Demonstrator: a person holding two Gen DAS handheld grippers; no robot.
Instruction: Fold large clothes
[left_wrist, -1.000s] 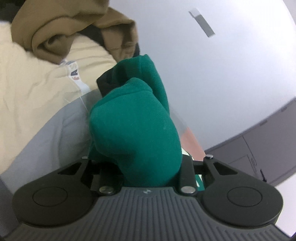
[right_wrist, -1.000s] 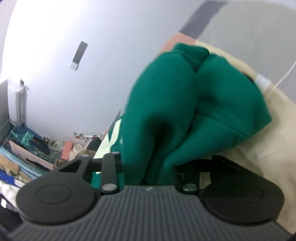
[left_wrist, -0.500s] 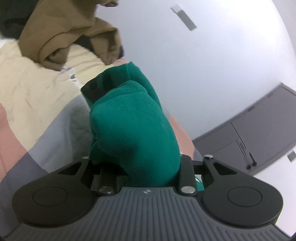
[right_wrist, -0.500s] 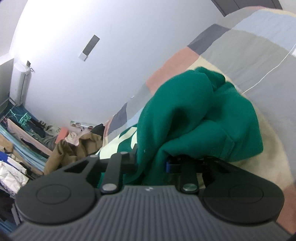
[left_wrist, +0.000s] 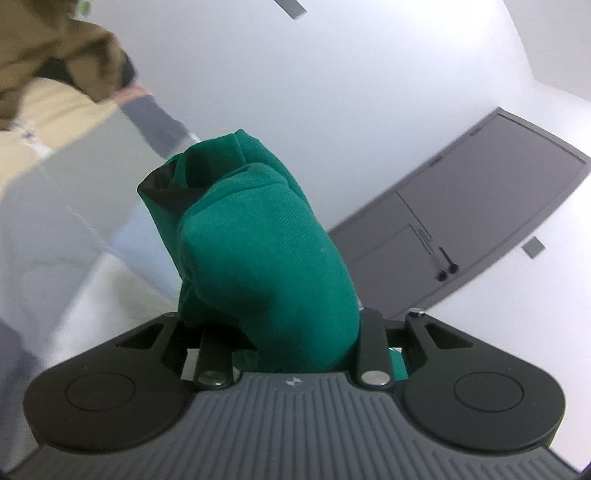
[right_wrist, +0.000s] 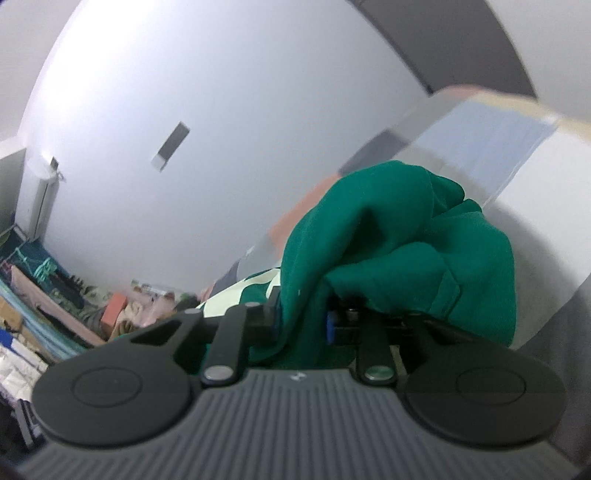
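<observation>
white walls and a grey door (left_wrist: 476, 206) form the backdrop; a bed with a patchwork cover (right_wrist: 491, 155) of grey, blue, cream and salmon panels is seen below both cameras. a brown garment (left_wrist: 48, 66) is heaped at the far end of the bed, blurred. cluttered shelves (right_wrist: 40, 295) are seen at the left of the right wrist view.

item: green sweatshirt (left_wrist: 258, 258), large, with pale lettering partly shown. it is held off the bed at two bunched points, one in each tool.

left tool (left_wrist: 291, 332): clenched on a thick wad of the green fabric, which bulges forward over the jaws.

right tool (right_wrist: 303, 321): jaws closing, a fold of the same fabric pinched between them, the rest draped over the right finger.

step judged in hand: the garment is being lifted clear by two grips, ahead of spreading. nothing is yet folded.

next move, as judged: the two grips would need to be drawn apart so the cloth hangs flat, then laid out on the bed cover. slippage from the right pinch is a risk.
</observation>
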